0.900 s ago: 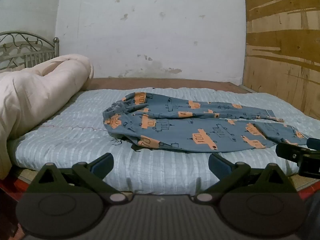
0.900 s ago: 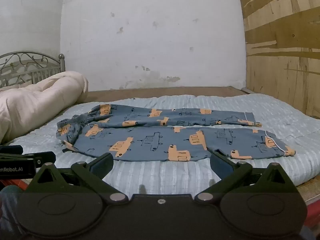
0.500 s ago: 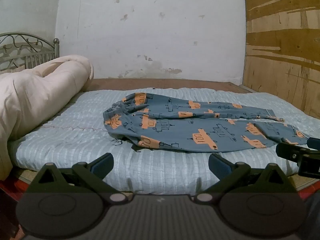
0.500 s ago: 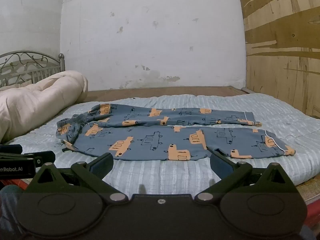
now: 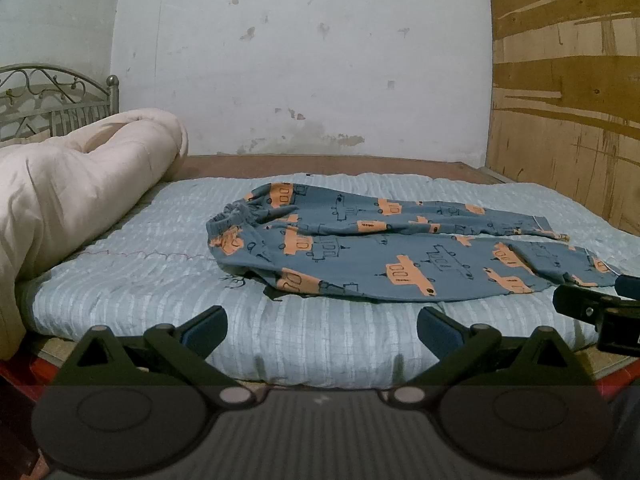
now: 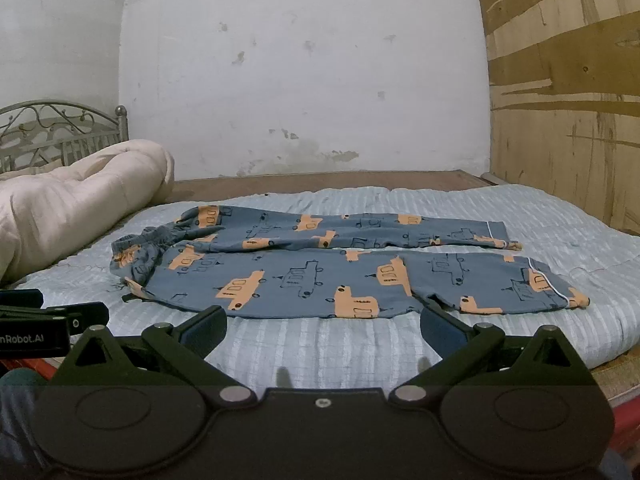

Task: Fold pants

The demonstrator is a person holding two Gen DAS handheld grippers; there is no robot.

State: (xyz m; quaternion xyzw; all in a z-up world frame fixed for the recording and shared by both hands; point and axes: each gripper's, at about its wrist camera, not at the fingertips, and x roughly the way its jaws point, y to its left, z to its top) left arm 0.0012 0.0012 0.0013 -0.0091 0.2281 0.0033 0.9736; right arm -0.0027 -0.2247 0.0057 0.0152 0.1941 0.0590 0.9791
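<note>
Blue pants (image 5: 400,252) with orange vehicle prints lie flat on the light blue mattress (image 5: 160,276), waistband to the left, both legs stretched to the right. They also show in the right wrist view (image 6: 320,272). My left gripper (image 5: 322,330) is open and empty, in front of the mattress's near edge, short of the waistband end. My right gripper (image 6: 323,328) is open and empty, just short of the near leg's edge. Each gripper shows at the edge of the other's view.
A rolled cream quilt (image 5: 72,200) lies on the left of the bed by a metal headboard (image 5: 52,100). A white wall (image 5: 300,60) stands behind and a plywood wall (image 5: 568,100) on the right. The mattress (image 6: 560,216) has bare room around the pants.
</note>
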